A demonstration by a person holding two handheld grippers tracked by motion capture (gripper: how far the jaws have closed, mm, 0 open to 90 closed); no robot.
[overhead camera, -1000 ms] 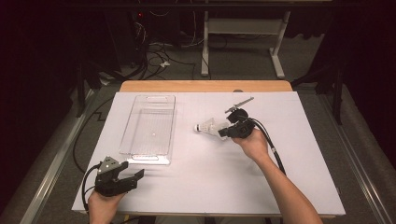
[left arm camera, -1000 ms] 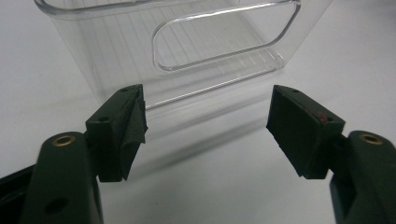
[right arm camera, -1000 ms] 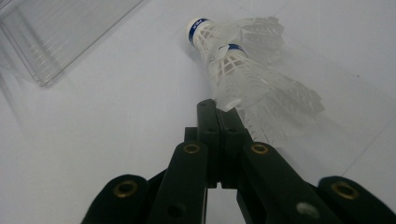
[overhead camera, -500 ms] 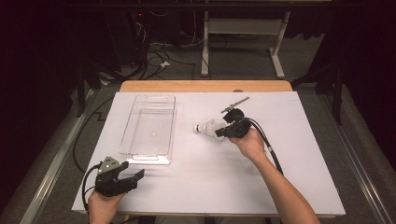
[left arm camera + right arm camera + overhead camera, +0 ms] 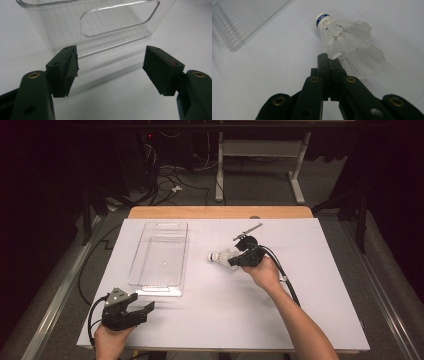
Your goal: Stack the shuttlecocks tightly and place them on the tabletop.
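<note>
So the right gripper is sitting a bit right of the middle of the white table, and its jaws are clamped tight together on the feather skirt of a white shuttlecock. In the right gripper view you can see the two black jaws pressed flat against each other with the edge of the feathers pinched at the tips, and the shuttlecock sticks out from them toward 12 to 1 o'clock, cork end with its blue band pointing away from the gripper. From the high view the shuttlecock lies at about 9 o'clock from the person's right hand, cork pointing toward the clear plastic bin, but well apart from it. Can't really tell if the shuttlecock is resting on the table or lifted just off it. The bin is a long transparent tray lying left of center, running 12 to 6 o'clock, with nothing in it that I can make out. A small dark tool-like thing lies at roughly 12 o'clock from the right gripper, near the far edge of the table. The left gripper is down at the near left corner, just at 6 to 7 o'clock from the bin's near end, held by the left hand. Its jaws are spread wide with nothing between them, and the left gripper view looks straight at the bin's end wall with its cut-out handle.
</note>
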